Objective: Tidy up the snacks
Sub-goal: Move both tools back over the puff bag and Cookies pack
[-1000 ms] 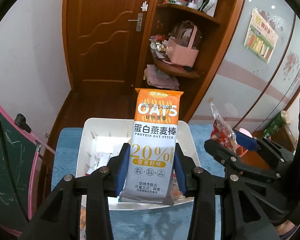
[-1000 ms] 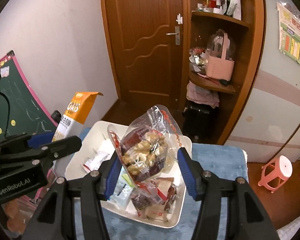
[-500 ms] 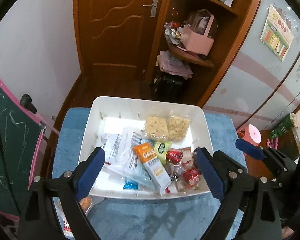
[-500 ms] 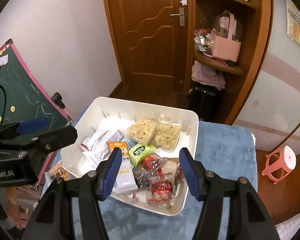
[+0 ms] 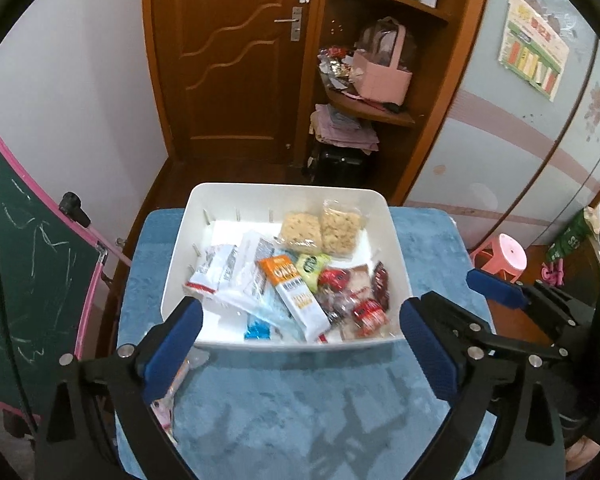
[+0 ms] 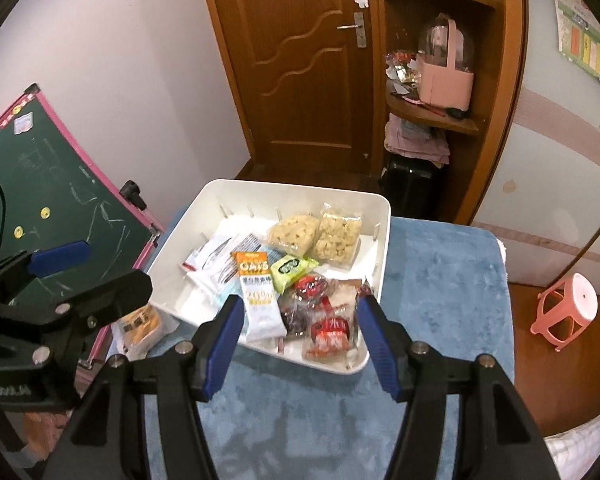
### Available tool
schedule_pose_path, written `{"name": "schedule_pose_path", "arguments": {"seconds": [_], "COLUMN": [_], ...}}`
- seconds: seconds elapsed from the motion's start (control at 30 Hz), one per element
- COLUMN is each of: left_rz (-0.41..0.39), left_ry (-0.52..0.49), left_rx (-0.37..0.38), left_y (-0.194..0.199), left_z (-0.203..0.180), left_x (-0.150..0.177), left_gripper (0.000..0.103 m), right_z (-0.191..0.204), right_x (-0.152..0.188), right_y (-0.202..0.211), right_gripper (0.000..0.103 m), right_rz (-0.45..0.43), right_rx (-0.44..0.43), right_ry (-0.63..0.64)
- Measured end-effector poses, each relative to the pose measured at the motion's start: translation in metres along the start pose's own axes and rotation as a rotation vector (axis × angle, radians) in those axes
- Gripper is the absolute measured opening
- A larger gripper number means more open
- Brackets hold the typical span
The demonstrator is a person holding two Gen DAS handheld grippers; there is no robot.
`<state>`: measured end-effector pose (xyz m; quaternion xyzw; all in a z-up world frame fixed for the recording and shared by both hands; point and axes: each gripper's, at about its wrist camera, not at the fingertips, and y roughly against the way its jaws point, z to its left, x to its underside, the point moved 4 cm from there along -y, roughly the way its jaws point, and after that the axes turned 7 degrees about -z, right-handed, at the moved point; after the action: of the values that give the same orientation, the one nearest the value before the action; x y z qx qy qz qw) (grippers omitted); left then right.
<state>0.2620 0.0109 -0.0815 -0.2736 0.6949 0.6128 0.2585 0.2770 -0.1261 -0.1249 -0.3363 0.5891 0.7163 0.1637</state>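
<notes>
Nearest the onlooker, both grippers hang over the blue cloth short of the white bin. Left gripper: jaws have just been opening, now spread wide, nothing between them, released. Right gripper: jaws parted to a middling gap, pads touching nothing, also empty. Just beyond the fingertips, the bin sits on the cloth with the snacks heaped in its near half: orange-and-white oat bar lying flat and slanted on clear and white wrappers, a green packet beside it, red-wrapped sweets at the near right corner. Farther in, two clear packs of puffed-rice cakes lie side by side against the back wall. Judgement: a drop into the bin looks just done; both hands are free, so the step in hand is going for the next loose snack. That calls for swinging the left gripper down and to its left, where packets lie off the bin's near left corner. Right-wrist view shows an orange packet there on the cloth edge, partly behind the left gripper's frame; left-wrist view gives only a pale wrapper sliver behind its own finger. Left view alone shows a green bag far right by the pink stool. Beyond: chalkboard, wooden door, corner shelves holding a pink basket.
</notes>
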Motion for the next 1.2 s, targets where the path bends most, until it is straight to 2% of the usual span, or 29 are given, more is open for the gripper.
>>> {"name": "schedule_pose_path", "arguments": {"seconds": [0.3,0.43,0.53,0.77,0.9,1.07,1.2], "left_rz": [-0.022,-0.004,0.024,0.094,0.162,0.255,0.296], "left_ry": [-0.010,-0.014,0.012,0.108,0.176,0.281,0.328], "left_rx": [-0.019,-0.068,-0.112,-0.240,-0.281,-0.269,-0.272], "left_y": [0.052,0.067,0.076,0.092,0.082,0.048,0.013], "left_z": [-0.018,-0.011,0.007,0.076,0.115,0.161,0.188], "left_x": [0.049,0.078,0.100,0.144,0.168,0.199,0.209], "left_gripper": [0.101,0.101,0.101,0.101,0.101,0.101,0.101], "right_z": [0.008,0.010,0.013,0.036,0.055,0.081,0.098], "right_x": [0.039,0.056,0.066,0.083,0.091,0.099,0.105], "right_y": [0.042,0.051,0.053,0.041,0.027,-0.002,-0.031], "right_gripper": [0.060,0.060,0.060,0.060,0.060,0.060,0.060], "right_rz": [0.004,0.024,0.040,0.099,0.137,0.192,0.244], "right_rx": [0.001,-0.015,-0.039,-0.103,-0.142,-0.172,-0.163], "right_ry": [0.085,0.095,0.087,0.068,0.064,0.042,-0.008]}}
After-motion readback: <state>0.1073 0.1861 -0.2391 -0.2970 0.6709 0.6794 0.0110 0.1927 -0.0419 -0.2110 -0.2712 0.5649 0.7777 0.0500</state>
